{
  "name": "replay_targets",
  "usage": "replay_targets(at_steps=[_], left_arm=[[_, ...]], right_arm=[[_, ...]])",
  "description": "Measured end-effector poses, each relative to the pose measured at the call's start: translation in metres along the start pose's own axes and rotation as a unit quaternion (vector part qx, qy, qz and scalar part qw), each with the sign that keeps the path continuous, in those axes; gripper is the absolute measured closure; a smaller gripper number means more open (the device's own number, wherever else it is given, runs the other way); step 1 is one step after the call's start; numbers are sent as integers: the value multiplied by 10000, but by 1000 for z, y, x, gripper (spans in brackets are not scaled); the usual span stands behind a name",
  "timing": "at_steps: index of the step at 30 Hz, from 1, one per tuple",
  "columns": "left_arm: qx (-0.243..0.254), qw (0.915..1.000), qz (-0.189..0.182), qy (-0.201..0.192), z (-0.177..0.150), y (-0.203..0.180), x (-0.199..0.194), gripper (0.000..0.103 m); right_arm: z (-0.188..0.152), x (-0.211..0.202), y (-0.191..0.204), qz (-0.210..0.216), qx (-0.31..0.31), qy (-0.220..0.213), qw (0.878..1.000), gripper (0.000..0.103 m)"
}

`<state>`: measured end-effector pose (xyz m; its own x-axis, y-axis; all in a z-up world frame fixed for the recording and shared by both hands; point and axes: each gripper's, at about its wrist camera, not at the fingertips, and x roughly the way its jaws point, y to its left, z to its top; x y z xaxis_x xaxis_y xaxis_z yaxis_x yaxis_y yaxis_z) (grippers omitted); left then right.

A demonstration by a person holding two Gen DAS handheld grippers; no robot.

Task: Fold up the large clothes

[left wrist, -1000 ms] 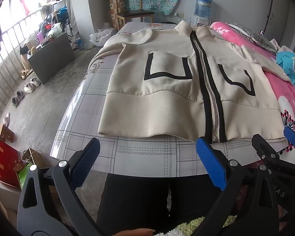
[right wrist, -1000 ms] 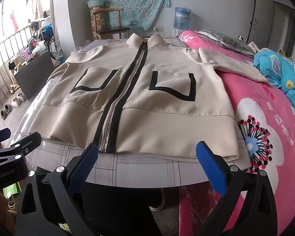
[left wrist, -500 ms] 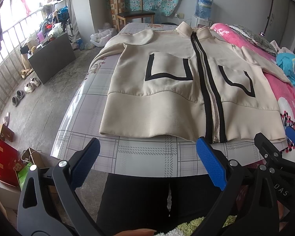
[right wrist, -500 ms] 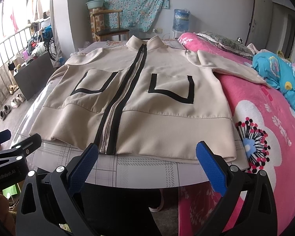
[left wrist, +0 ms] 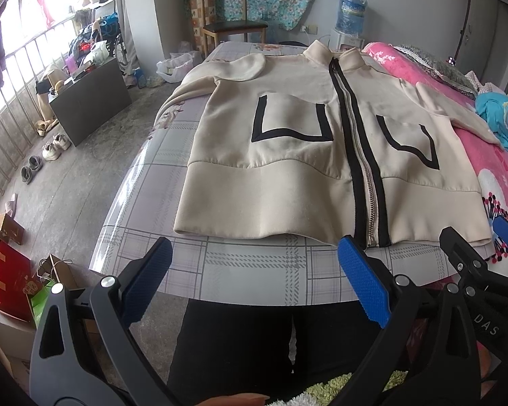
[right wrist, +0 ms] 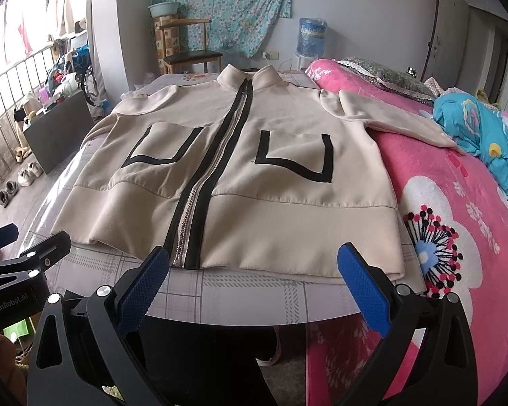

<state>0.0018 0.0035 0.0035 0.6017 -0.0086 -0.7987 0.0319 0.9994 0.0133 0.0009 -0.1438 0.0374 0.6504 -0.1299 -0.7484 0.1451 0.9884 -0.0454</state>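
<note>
Your jacket (left wrist: 288, 182) lies face up and spread flat, its near part on the checked desk (left wrist: 254, 267) and its right side running over onto the pink bed (right wrist: 457, 237). Its long axis, the black-edged zipper (right wrist: 199, 203), runs straight away from you, collar at the far end and hem at the near edge just ahead of both tools.

Your left tool (left wrist: 254, 280) is released, jaws wide apart and holding nothing; it hovers short of the hem, facing the stretch left of the zipper. Your right tool (right wrist: 254, 284) is likewise released and empty, and it faces the stretch between the zipper and the right hem corner.

The left sleeve (left wrist: 199, 84) trails off toward the desk's far left edge, so your left tool is the nearer one for it. The right sleeve (right wrist: 399, 118) stretches out across the bed toward the blue cloth (right wrist: 474, 128), which puts it on your right tool's side. Both sleeves lie well beyond the hem, so expect a long forward reach.
</note>
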Motion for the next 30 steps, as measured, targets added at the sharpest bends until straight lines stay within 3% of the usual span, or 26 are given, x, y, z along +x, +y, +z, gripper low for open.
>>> replay_targets(at_steps=[30], left_arm=[[-30, 10000, -17, -25, 5, 10, -12, 8]], right_arm=[[-1, 0, 2, -144, -46, 8, 9999, 6]])
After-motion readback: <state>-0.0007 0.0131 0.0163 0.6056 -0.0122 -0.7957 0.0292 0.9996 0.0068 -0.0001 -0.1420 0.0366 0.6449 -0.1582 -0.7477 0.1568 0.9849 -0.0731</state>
